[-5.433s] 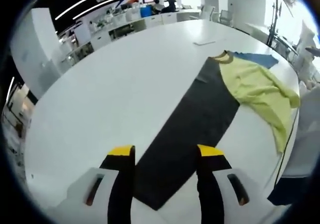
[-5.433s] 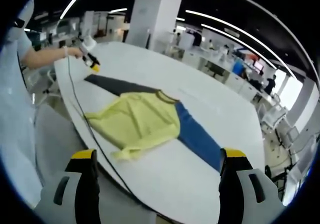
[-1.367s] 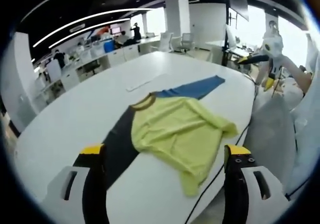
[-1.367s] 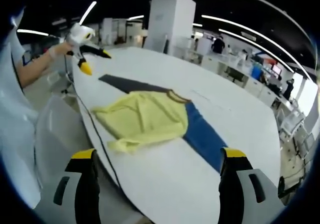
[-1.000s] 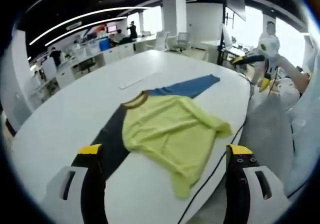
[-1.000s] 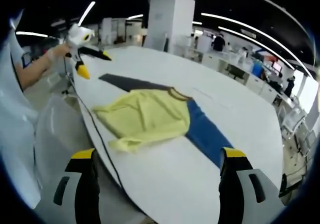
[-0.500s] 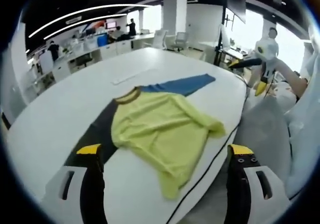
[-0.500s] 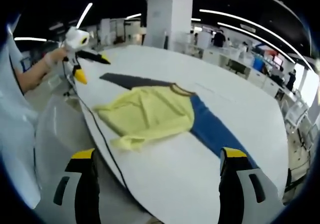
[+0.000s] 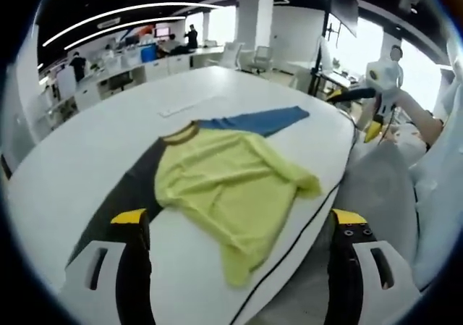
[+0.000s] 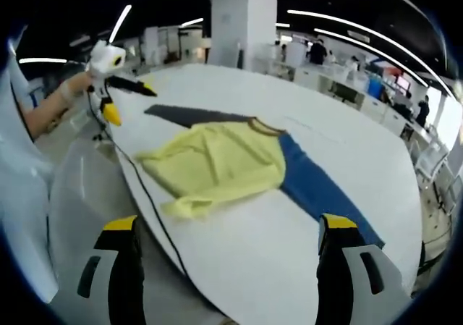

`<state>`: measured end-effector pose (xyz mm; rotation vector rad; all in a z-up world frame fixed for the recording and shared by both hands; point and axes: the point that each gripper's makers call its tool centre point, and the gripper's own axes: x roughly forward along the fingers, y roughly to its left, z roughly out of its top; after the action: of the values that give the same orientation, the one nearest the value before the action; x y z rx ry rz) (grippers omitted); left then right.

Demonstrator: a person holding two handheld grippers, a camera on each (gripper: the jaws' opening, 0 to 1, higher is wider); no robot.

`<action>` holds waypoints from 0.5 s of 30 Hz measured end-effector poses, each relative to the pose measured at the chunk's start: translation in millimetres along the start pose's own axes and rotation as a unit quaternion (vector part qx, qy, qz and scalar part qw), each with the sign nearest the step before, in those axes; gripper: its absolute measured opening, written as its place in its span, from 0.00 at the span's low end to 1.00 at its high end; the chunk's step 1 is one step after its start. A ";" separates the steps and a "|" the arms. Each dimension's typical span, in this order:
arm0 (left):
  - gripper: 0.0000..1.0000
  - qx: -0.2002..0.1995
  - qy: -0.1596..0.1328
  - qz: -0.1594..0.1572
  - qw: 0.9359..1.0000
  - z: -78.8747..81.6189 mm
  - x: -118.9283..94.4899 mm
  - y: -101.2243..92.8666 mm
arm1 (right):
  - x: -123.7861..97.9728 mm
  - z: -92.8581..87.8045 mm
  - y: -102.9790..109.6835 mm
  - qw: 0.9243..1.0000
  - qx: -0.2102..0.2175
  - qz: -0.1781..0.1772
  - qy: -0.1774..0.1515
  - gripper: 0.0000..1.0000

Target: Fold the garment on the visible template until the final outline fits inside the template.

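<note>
Open-plan office space with desks, ceiling light strips and a big white pillar lies behind a large white table [image 9: 87, 151], and on that table the work is laid out near the person's edge. At the centre lies a yellow T-shirt [image 9: 224, 184] with a darker brown collar [image 9: 181, 133], rumpled and spread crookedly, one sleeve or hem corner trailing toward the table edge in both views [image 10: 210, 169]. It sits across a long strip that serves as the template, one half dark grey [image 9: 119, 198] and the other blue [image 9: 257, 119]; the shirt covers the junction of the two and spills well past the strip's sides, so the folding is not yet done, and the garment probably has to be squared up on the strip before any fold. A thin black cable [image 10: 148, 195] runs along the near table edge beside the shirt. Both tools hang off the table and apart from the cloth, one at each end of the strip, which suits a two-handed pickup of opposite edges. The left gripper [image 9: 239, 227] has its yellow-tipped jaws spread wide with nothing between them, and it appears in the right gripper view held out in a hand [image 10: 72, 86]. The right gripper [image 10: 228, 231] is likewise spread and empty, seen from the left gripper view [image 9: 365, 97] in a hand beyond the table.
</note>
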<state>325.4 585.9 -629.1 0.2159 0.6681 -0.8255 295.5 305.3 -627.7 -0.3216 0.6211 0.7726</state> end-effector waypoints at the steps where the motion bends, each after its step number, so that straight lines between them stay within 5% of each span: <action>1: 0.99 -0.001 0.001 -0.001 1.000 -1.8 0.8 -0.3 | 1.2 -0.6 0.6 1.000 0.000 0.000 0.001 1.00; 15: 0.97 -0.023 -0.003 -0.005 1.000 -5.5 17.4 1.9 | 17.3 2.9 3.0 1.000 0.016 0.011 -0.004 1.00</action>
<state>332.7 578.9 -644.5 0.1694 0.6813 -0.8186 304.0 318.3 -636.4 -0.2818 0.6305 0.7842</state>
